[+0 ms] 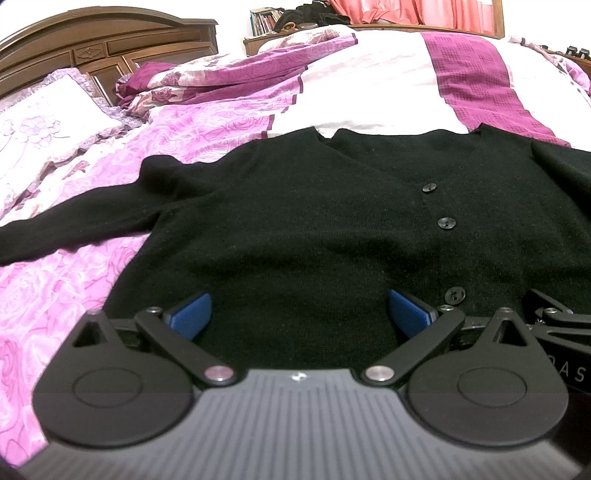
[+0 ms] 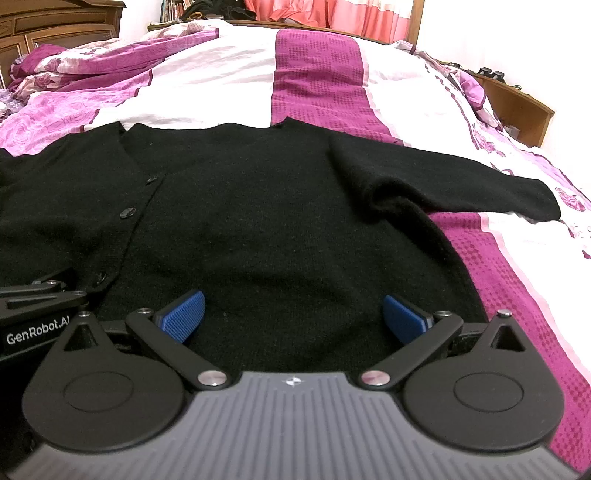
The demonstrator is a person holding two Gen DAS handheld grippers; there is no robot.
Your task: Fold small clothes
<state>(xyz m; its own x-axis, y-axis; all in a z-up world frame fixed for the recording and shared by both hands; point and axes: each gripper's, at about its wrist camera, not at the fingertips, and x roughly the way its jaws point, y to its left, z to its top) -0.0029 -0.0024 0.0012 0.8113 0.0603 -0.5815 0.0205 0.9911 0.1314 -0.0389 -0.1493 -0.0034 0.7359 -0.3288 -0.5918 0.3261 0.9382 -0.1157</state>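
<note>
Your left gripper (image 1: 299, 314) and right gripper (image 2: 293, 314) both sit spread wide, empty, at the hem of the black cardigan (image 1: 314, 221) — it lies flat on the bed (image 2: 221, 81), collar away, sleeves out sideways, one nearer each hand.

Cardigan (image 1: 295, 229): black knitted cloth, matt and slightly fuzzy, with glossy black plastic buttons (image 1: 446, 223). Bedspread (image 2: 314, 74): smooth printed cloth in pink and white, crossed by a magenta band of waffle-textured weave. Headboard (image 1: 110, 48): dark brown carved wood with a low sheen. Curtain (image 2: 325, 13): thin coral cloth. Left gripper (image 1: 299, 314) and right gripper (image 2: 293, 314): matt black plastic arms, ribbed grey plastic housing, bright metal pivot pins; pads (image 2: 183, 314) were blue with a fine ridged rubbery surface.
</note>
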